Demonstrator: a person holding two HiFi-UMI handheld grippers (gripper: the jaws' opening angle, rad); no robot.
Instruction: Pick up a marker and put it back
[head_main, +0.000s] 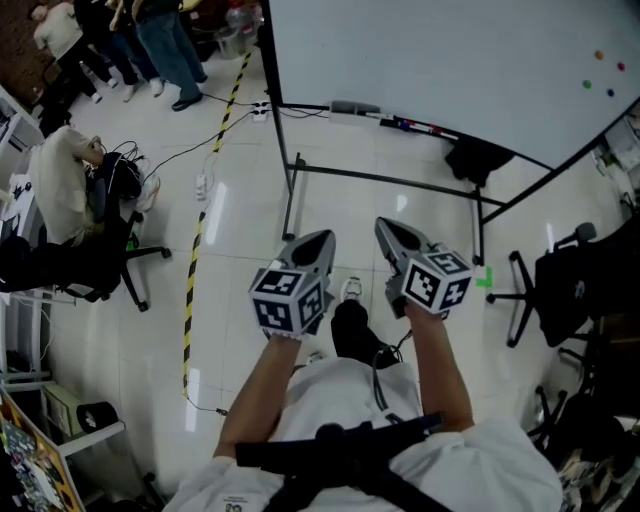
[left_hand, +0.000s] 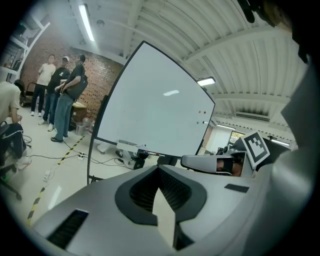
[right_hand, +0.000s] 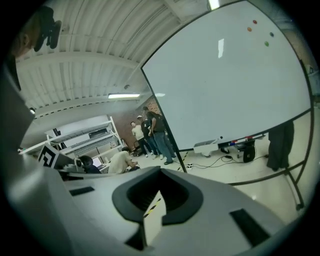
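Note:
Several markers (head_main: 408, 125) lie on the ledge of the whiteboard (head_main: 450, 60), next to an eraser (head_main: 352, 106). They are far ahead of both grippers. The left gripper (head_main: 322, 240) and the right gripper (head_main: 384, 228) are held side by side at waist height over the floor, pointing toward the board. In the left gripper view the jaws meet with nothing between them, and the markers (left_hand: 145, 148) show small below the whiteboard (left_hand: 150, 100). In the right gripper view the jaws are also shut and empty, with the markers (right_hand: 242, 139) low on the whiteboard (right_hand: 225, 75).
The board's stand legs (head_main: 290, 190) and crossbar (head_main: 390, 180) reach over the tiled floor. A yellow-black tape line (head_main: 193, 270) and cables run at the left. Office chairs stand at the left (head_main: 100, 250) and right (head_main: 565, 290). People (head_main: 165, 40) stand far left.

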